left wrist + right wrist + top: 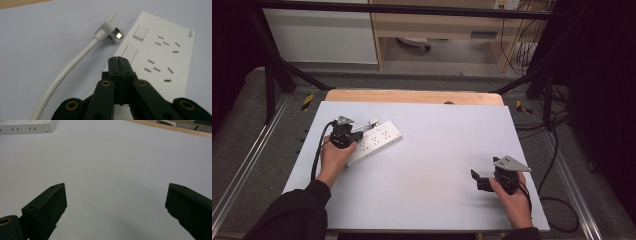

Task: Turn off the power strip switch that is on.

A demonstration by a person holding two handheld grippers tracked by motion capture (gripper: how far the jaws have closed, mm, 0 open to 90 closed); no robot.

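The left tongs (120, 58) are pressed shut, empty, over the power strip (160, 57); the plug (110, 27) lies upper left, perhaps untouched; the right tongs (116, 202) are held wide.

I can read nothing; the power strip (160, 52) bears tiny print at its corner, too small.

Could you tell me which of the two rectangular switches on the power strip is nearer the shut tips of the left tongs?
The lower switch on the power strip, just beyond the tips of the left tongs. The other switch lies farther off, beside the plug.
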